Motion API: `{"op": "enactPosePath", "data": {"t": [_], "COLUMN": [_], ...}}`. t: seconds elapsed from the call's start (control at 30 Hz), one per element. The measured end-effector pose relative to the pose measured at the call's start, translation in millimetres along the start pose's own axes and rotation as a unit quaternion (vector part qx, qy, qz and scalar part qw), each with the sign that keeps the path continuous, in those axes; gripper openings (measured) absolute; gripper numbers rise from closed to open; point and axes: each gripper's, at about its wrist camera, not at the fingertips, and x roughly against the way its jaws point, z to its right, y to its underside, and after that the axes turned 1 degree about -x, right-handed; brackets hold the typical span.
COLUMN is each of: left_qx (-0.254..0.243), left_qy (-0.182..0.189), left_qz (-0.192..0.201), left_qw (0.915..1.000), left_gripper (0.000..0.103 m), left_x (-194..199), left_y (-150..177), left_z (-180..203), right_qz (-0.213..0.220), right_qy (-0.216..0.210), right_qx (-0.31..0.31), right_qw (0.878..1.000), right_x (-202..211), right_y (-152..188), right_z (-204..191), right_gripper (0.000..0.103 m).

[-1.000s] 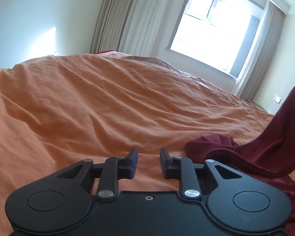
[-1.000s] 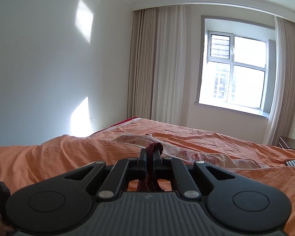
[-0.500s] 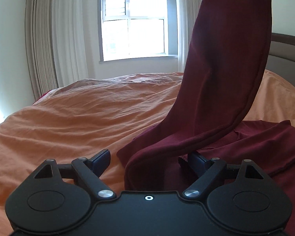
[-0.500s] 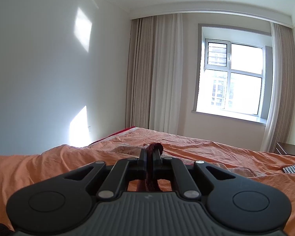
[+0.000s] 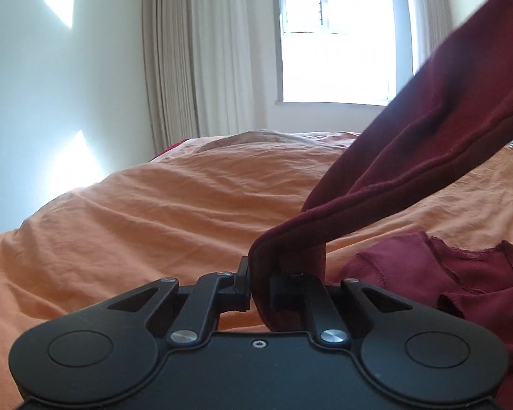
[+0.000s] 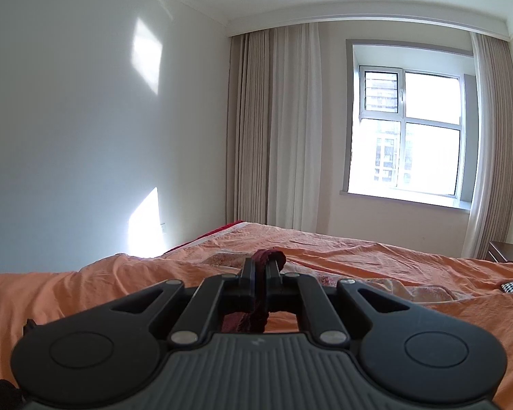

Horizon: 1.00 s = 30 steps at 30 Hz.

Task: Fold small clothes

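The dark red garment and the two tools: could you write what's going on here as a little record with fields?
surface: orange bedspread
garment: dark red garment, partly lifted, the rest lying on the bed
left tool: jaws have just been closing, now clamped on a hemmed edge of the garment
right tool: shut on a bunched bit of the same cloth
background: window, curtains
fold: not yet done

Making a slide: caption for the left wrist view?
Left tool pinches a dark red garment above the orange bed cover.
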Motion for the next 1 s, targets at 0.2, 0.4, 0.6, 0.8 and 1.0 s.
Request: {"op": "enactPosePath", "data": {"t": [0.2,0.4,0.6,0.8,1.0], "left_qx": [-0.003,-0.008,-0.015,0.023,0.129], "left_qy": [0.014,0.043,0.086,0.124,0.166], "left_qz": [-0.033,-0.056,-0.058,-0.057,-0.082], "left_qw": [0.9994,0.9975,0.9945,0.9905,0.9743], "left_gripper": [0.011,0.022,0.056,0.083,0.087], "left_x": [-1.5,5.1,26.6,40.1,11.3], "left_y": [22.0,39.5,49.9,43.7,15.9], "left_z": [-9.4,-5.0,-6.1,-23.1,-49.1], "right_qz": [-0.074,-0.138,-0.162,-0.174,-0.181], "right_qy": [0.028,0.056,0.059,0.063,0.061], "right_qx": [-0.043,-0.081,-0.098,-0.1,-0.125], "right_qw": [0.996,0.985,0.98,0.978,0.974], "right_x": [-13.4,-13.4,-13.1,-10.9,-10.1], "right_y": [75.1,144.2,178.7,189.5,206.1], "right_z": [29.7,64.1,72.3,71.9,76.7], "right_gripper": [0.006,0.006,0.007,0.008,0.008]}}
